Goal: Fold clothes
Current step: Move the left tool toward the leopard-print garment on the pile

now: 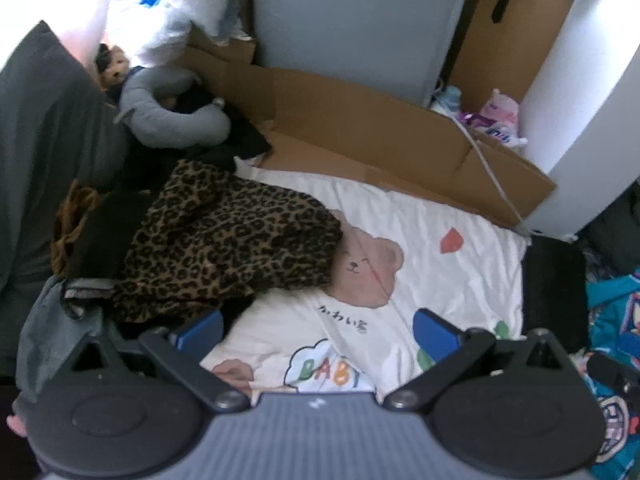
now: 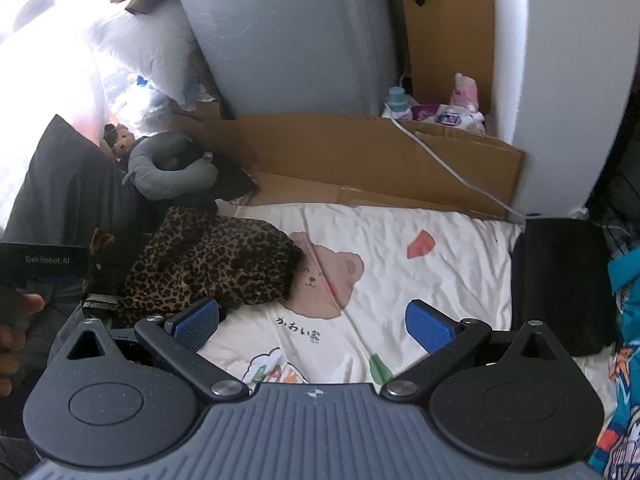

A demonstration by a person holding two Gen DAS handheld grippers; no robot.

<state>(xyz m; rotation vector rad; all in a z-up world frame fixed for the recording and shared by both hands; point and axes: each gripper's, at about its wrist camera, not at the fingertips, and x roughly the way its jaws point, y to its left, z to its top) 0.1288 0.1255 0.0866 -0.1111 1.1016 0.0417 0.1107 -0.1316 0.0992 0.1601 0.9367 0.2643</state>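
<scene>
Left wrist view: my left hand-held gripper (image 1: 318, 330) hovers wide, holding nothing.
Leopard-print garment (image 1: 224, 240) lies bunched on the bed sheet (image 1: 440, 208); my right hand-held gripper (image 2: 314, 324) likewise wide.

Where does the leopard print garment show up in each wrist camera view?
Left wrist: leopard print garment lies left of centre, crumpled, above the gripper's left finger.
Right wrist: leopard print garment sits left of centre.
Shared landmark: in both, its right edge covers part of the pink bear print.

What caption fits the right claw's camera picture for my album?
Open right claw hovering over a bear-print sheet, beside a crumpled leopard-print garment.
</scene>
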